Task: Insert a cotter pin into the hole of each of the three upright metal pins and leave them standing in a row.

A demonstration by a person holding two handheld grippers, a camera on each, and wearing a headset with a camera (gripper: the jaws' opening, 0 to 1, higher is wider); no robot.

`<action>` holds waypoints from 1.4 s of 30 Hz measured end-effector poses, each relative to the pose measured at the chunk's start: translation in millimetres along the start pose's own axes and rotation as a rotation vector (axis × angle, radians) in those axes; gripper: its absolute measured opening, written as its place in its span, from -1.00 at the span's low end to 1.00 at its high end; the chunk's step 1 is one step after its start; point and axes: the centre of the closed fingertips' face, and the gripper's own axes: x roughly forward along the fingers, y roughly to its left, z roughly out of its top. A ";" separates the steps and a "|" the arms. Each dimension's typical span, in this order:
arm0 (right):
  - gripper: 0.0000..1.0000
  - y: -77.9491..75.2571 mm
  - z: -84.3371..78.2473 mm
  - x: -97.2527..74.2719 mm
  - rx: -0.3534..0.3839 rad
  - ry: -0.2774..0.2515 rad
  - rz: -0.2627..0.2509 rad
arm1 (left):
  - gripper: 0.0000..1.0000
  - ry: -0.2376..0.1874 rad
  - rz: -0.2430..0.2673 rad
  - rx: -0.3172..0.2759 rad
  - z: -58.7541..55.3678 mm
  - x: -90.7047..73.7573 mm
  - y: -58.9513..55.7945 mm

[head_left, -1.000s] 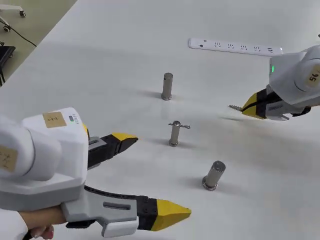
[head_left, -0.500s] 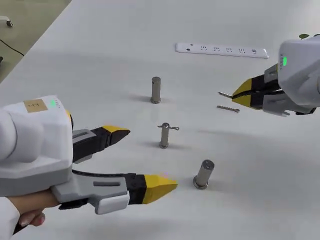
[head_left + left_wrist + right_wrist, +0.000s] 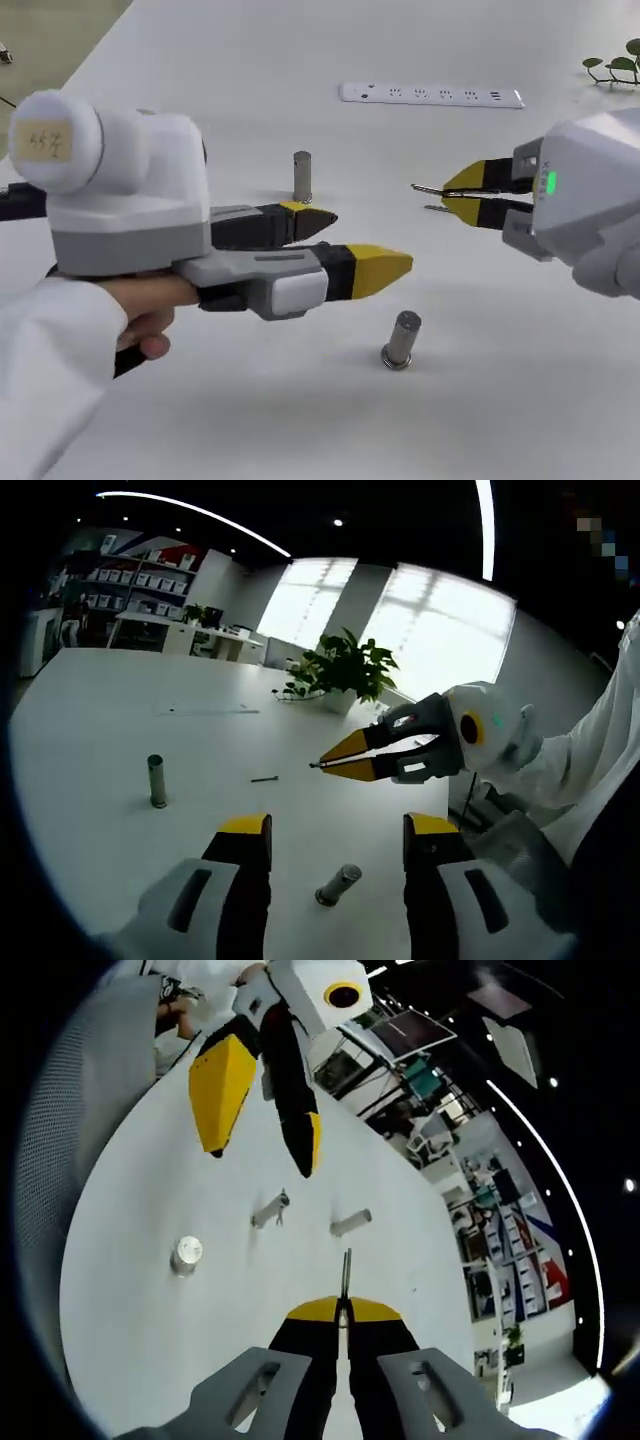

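Note:
Three steel pins stand on the white table. The far pin [image 3: 302, 177] [image 3: 156, 780] and the near pin [image 3: 401, 340] [image 3: 185, 1253] have empty holes. The middle pin [image 3: 270, 1210] carries a cotter pin through its top; in the head view my left gripper covers it. My left gripper [image 3: 372, 240] [image 3: 338, 825] hovers open above the row, holding nothing. My right gripper [image 3: 450, 194] [image 3: 345, 1310] is to the right of the row, shut on a cotter pin [image 3: 425, 188] [image 3: 346, 1272] that points toward the pins. A loose cotter pin [image 3: 264, 778] lies on the table.
A white power strip [image 3: 430, 95] lies at the back of the table. A potted plant [image 3: 615, 65] [image 3: 345, 670] stands at the far right corner. Bare table surface [image 3: 520, 340] spreads in front of and to the right of the pins.
My left gripper has risen and swung right, in front of the middle pin. The right gripper lifted a cotter pin off the table and moved left towards the row.

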 end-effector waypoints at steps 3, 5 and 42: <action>-1.00 1.7 9.7 -3.0 -0.018 -0.013 -0.009 | -0.20 0.004 -0.012 -0.003 4.4 6.1 0.5; -1.00 2.6 12.1 -4.6 -0.030 -0.018 -0.014 | -0.30 -0.002 -0.019 -0.009 7.7 9.1 1.0; -1.00 12.0 32.5 -16.2 -0.063 -0.040 -0.035 | -1.00 0.046 -0.063 0.056 9.8 35.4 -3.8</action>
